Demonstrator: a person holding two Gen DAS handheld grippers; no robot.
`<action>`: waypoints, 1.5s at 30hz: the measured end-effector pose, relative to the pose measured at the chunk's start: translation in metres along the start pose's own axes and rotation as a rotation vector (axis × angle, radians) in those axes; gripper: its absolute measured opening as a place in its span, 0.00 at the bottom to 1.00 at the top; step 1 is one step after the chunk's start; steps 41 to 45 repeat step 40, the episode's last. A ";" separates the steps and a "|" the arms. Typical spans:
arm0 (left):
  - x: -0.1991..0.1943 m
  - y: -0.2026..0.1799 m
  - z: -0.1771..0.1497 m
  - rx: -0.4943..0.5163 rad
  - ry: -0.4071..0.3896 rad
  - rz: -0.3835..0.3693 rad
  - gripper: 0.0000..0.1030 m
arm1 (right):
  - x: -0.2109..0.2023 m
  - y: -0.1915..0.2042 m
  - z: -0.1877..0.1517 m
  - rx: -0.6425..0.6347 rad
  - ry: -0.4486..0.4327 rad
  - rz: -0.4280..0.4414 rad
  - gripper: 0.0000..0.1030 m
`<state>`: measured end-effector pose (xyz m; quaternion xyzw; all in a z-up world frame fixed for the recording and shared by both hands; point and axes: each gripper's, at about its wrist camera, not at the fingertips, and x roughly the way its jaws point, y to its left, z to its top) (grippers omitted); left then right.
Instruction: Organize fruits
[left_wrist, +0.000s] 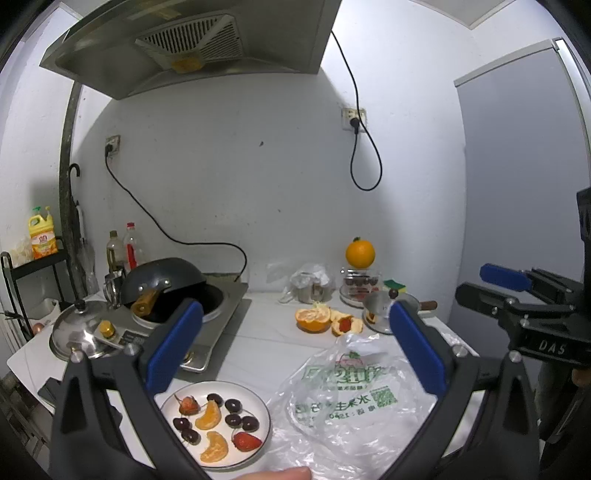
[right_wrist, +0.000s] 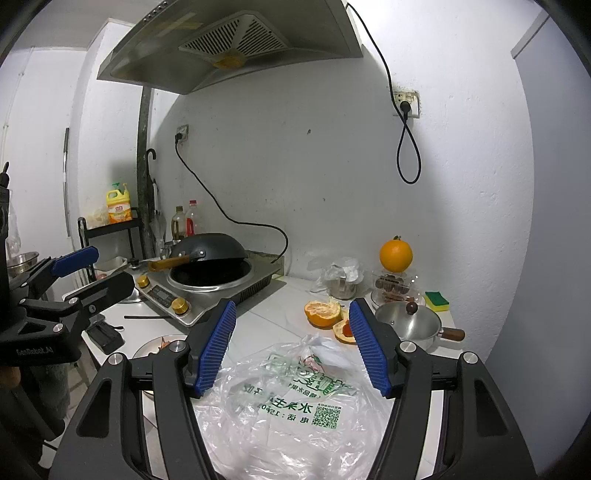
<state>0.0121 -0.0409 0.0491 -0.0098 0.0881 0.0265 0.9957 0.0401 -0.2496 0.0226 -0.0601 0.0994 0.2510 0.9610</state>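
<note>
Nearby, plate (left_wrist: 258, 406): two orange segments (left_wrist: 214, 447), curved, long axes roughly upright.

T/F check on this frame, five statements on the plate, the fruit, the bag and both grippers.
1. The round white plate holds orange segments, strawberries and dark round fruits. True.
2. The whole orange lies on the plate. False: it sits on top of a clear container at the back of the counter.
3. The left gripper is shut on the clear printed plastic bag. False: its blue fingers stand wide apart with nothing between them.
4. The right gripper is open above the bag. True.
5. The half-peeled orange is inside the bag. False: it lies on the white counter behind the bag.
</note>
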 end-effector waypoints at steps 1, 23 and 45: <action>0.000 0.000 0.000 0.001 0.001 0.000 0.99 | 0.000 0.000 0.000 0.000 0.000 0.000 0.65; 0.005 -0.004 -0.003 -0.003 0.021 0.018 0.99 | -0.001 0.002 -0.001 0.003 0.004 0.001 0.65; 0.008 -0.003 -0.005 -0.004 0.039 0.021 0.99 | -0.001 0.004 -0.004 0.000 0.006 0.002 0.65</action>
